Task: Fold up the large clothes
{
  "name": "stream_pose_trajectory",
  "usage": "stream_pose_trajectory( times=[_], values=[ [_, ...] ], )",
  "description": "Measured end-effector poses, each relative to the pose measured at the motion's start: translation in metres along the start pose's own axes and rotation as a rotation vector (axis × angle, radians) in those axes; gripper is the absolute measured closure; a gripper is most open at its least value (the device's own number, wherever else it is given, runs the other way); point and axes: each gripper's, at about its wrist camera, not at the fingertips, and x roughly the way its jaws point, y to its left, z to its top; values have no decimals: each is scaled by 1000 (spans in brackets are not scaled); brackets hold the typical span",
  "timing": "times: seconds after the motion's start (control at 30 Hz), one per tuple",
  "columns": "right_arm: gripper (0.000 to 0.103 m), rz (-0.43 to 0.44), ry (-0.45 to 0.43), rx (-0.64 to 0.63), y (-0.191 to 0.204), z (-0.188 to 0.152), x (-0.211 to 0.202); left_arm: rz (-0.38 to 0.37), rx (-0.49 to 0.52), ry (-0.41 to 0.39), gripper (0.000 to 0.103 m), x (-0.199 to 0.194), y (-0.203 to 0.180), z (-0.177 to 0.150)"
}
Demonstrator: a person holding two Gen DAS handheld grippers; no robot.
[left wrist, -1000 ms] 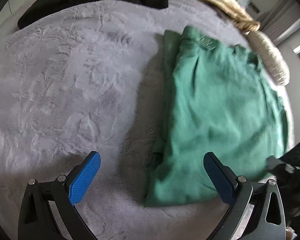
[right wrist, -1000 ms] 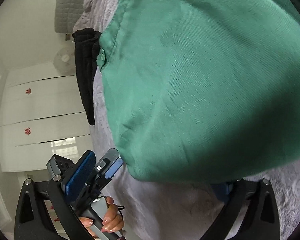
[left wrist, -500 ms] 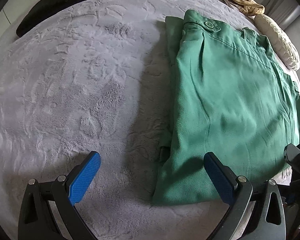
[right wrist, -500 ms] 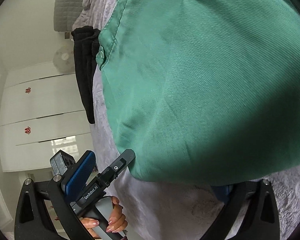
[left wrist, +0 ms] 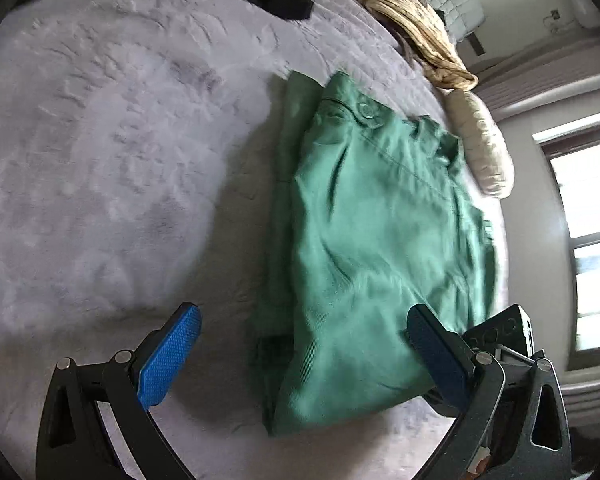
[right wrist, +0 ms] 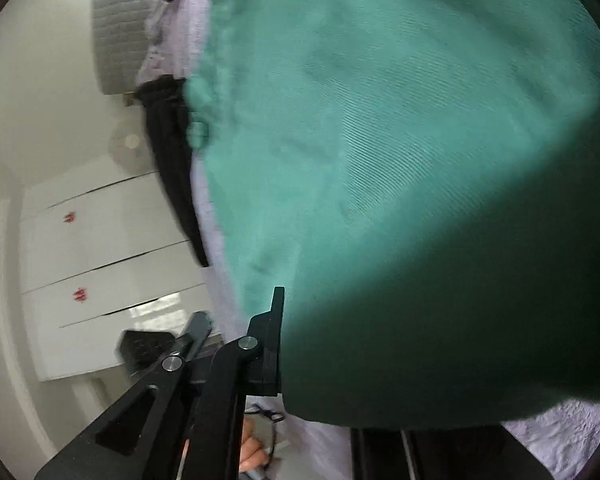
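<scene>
Lying folded on the grey bedspread [left wrist: 100, 184], green trousers [left wrist: 380, 248] meet closing right fingers [right wrist: 276, 320]; left fingers [left wrist: 172, 356] gape.

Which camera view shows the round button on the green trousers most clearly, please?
The left wrist view. There the button sits unobstructed near the far end of the green trousers, with its round rim visible. In the right wrist view it is only a blurred green bump at the cloth's edge.

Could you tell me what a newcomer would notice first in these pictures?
The green garment, folded on the grey bed cover, fills the centre. The left gripper is open at its near edge; the right gripper is closing on the same cloth.
</scene>
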Motion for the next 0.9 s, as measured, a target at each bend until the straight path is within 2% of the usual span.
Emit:
stream_pose_trajectory(
  times=[0.03,0.13,0.27,0.3,0.33,0.37,0.43,0.47,0.53,0.6,0.63,0.7,0.77,0.83,0.9],
  values=[
    [94,18,-5,-30,8,0,-4,-36,-14,13,0,3,0,3],
    [94,45,-7,-115,32,1,-17,-230,-60,74,0,19,-6,17],
    [94,24,15,-157,40,0,-20,-326,-41,133,0,48,-29,34],
    [94,4,25,-163,39,0,-19,-314,-20,149,0,56,-38,36],
    [94,-24,39,-169,37,-1,-16,-253,16,155,8,66,-48,35],
    [93,-62,65,-173,32,-2,-13,-191,46,166,40,75,-55,34],
    [87,-135,123,-171,24,-7,-12,-36,99,196,73,91,-63,30],
    [87,-178,159,-186,19,-11,-17,-14,101,190,78,91,-64,29],
    [87,-228,201,-225,18,-15,-31,-8,112,151,83,86,-67,26],
    [87,-272,186,-283,25,-12,-60,9,140,101,84,76,-75,23],
    [87,-301,151,-316,30,-8,-75,20,154,87,84,73,-78,21],
    [87,-399,21,-407,44,6,-108,54,202,54,86,66,-89,17],
    [92,-480,-62,-478,49,25,-124,90,242,27,86,58,-104,14],
    [95,-523,-72,-486,43,41,-122,118,275,-3,87,48,-118,15],
    [97,-553,-23,-471,25,54,-101,122,297,-31,87,39,-130,16]
  ],
)
